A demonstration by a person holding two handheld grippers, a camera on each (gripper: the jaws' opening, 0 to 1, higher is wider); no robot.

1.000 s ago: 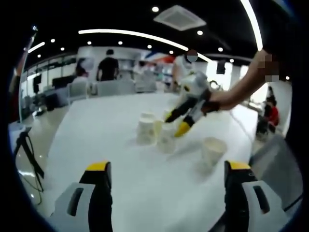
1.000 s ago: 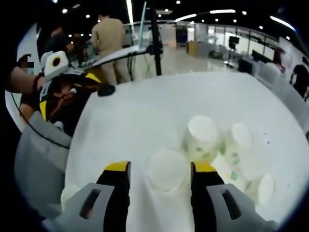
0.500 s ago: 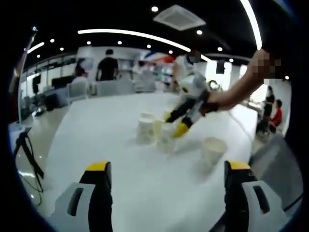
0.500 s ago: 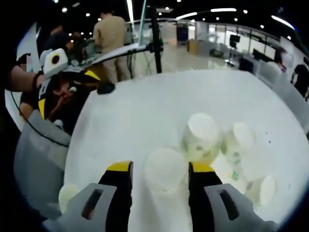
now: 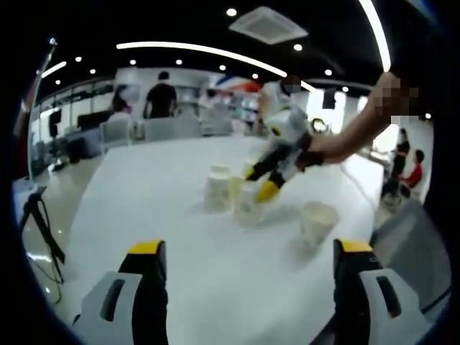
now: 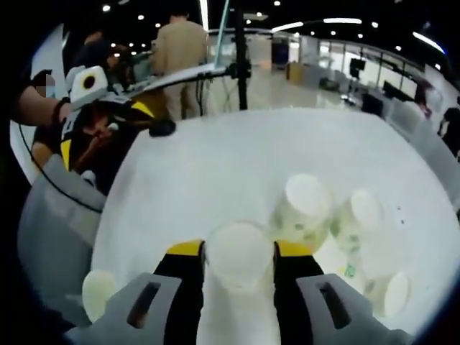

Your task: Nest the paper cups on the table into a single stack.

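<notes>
My right gripper [image 6: 233,253] pinches an upturned paper cup [image 6: 238,253] on the worktop [image 6: 215,165]; my left gripper [image 5: 248,259] gapes empty. Squeezing harder could crush it, or lifting could knock the neighbouring cups [image 6: 305,208].

The white worktop [image 5: 144,208] is wide and bright, and behind it a person in a black shirt [image 5: 161,97] stands with the back to the camera, near grey chairs [image 5: 115,133]. On the ceiling there is a long curved light strip [image 5: 201,52] and an air vent [image 5: 267,25]. In the right gripper view a person in a tan shirt [image 6: 181,50] stands beyond the far edge of the worktop, beside a black tripod pole [image 6: 241,54].
</notes>
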